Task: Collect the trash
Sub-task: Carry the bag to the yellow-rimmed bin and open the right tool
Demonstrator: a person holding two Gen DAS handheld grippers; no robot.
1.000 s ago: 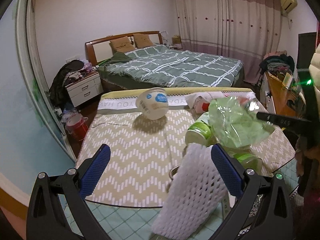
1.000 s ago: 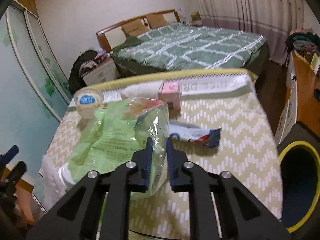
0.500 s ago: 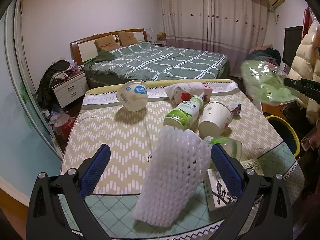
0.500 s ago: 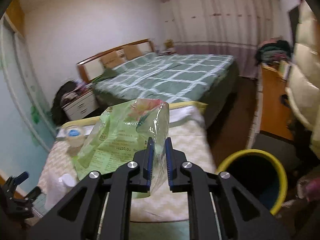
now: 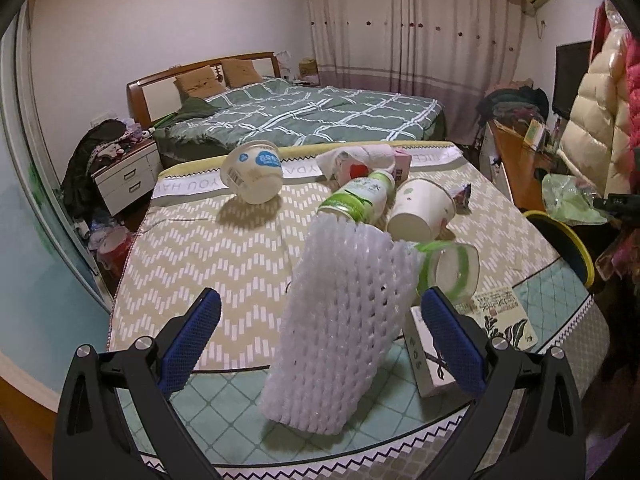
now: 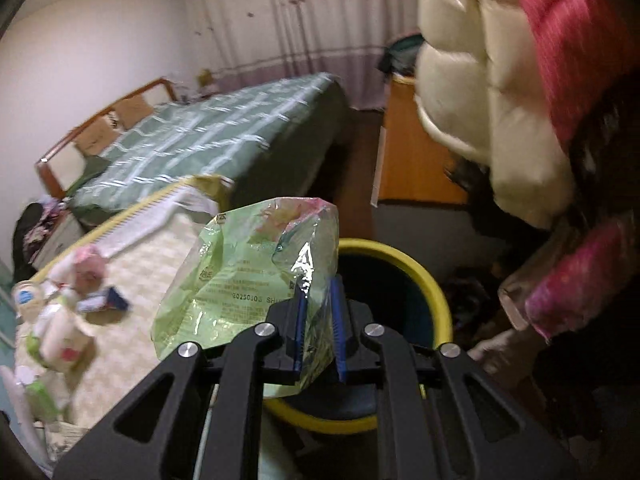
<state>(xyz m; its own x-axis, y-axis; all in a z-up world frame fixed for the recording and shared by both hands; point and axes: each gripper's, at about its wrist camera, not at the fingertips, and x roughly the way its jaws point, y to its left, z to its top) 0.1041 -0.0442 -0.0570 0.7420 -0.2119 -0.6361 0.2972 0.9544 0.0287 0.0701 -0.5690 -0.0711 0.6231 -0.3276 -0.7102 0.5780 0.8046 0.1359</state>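
My right gripper (image 6: 318,312) is shut on a crumpled green plastic wrapper (image 6: 248,272) and holds it over the near rim of a yellow-rimmed trash bin (image 6: 400,256). The wrapper (image 5: 568,200) and bin (image 5: 568,240) also show at the right of the left wrist view. My left gripper (image 5: 320,312) is open and empty above the table's near edge, with a white foam net sleeve (image 5: 348,328) standing between its fingers. Behind it lie a green-capped bottle (image 5: 360,196), a paper cup (image 5: 420,208), a white tub (image 5: 252,176) and a green-banded jar (image 5: 452,268).
The table (image 5: 208,248) has a zigzag cloth. A small white box (image 5: 428,360) and a booklet (image 5: 504,316) lie at its near right. A bed (image 5: 304,116) stands behind, a nightstand (image 5: 124,176) at left. Hanging coats (image 6: 500,80) crowd the bin's right side.
My right gripper has carried the green wrapper off the table, rightward and down over the yellow bin. My left gripper has pulled back and stayed open; the foam sleeve has not left the table.
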